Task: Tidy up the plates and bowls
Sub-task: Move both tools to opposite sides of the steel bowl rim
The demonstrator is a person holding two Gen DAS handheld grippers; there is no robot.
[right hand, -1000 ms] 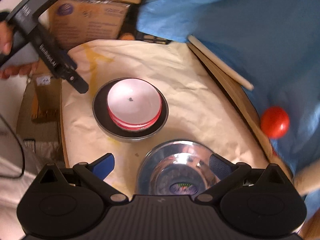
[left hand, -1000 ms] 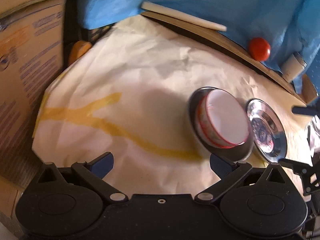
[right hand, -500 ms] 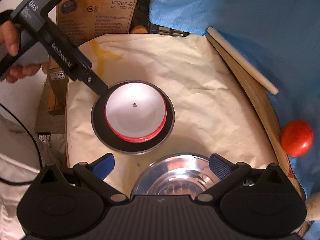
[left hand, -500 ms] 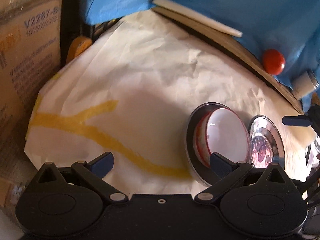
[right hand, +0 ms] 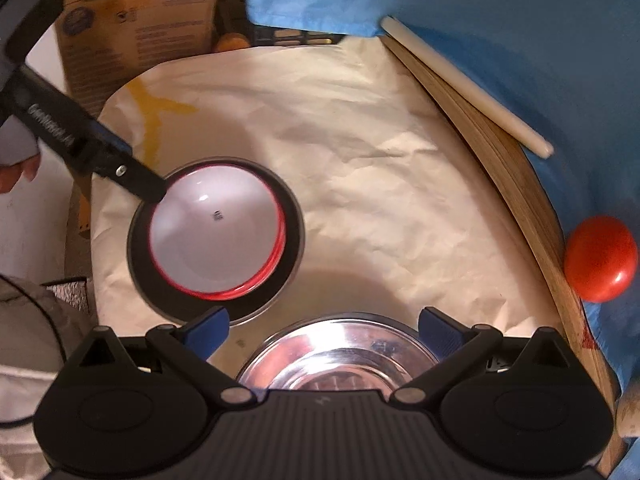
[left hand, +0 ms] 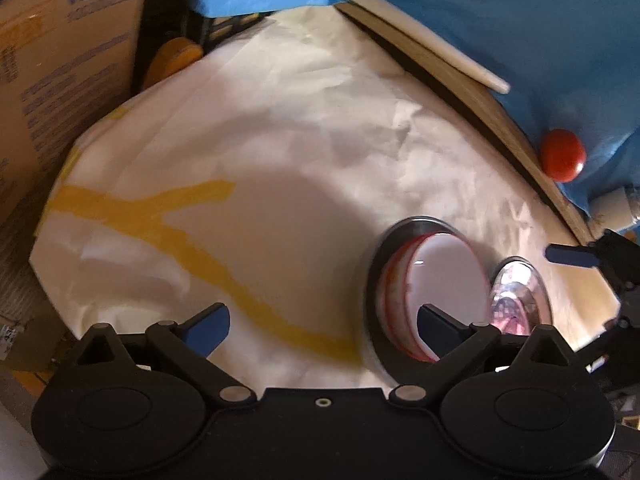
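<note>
Sitting on the cream paper (right hand: 360, 168), the white red-rimmed bowl (right hand: 216, 232) rests inside a dark steel plate (right hand: 292, 224) – ahead and left of the right gripper (right hand: 322, 326), whose blue-tipped fingers (right hand: 206, 326) stand wide apart above a shiny steel bowl (right hand: 332, 356). The left gripper (left hand: 324, 324), fingers spread too, has its right tip at that bowl's near rim – a red tomato (right hand: 600, 258) lies far right

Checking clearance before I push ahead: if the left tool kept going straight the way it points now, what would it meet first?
Probably the white bowl with the red rim, sitting in the dark plate. In the right wrist view the left tool, jaws open, points at the bowl's near rim and may already touch it; the depth is unclear.
</note>
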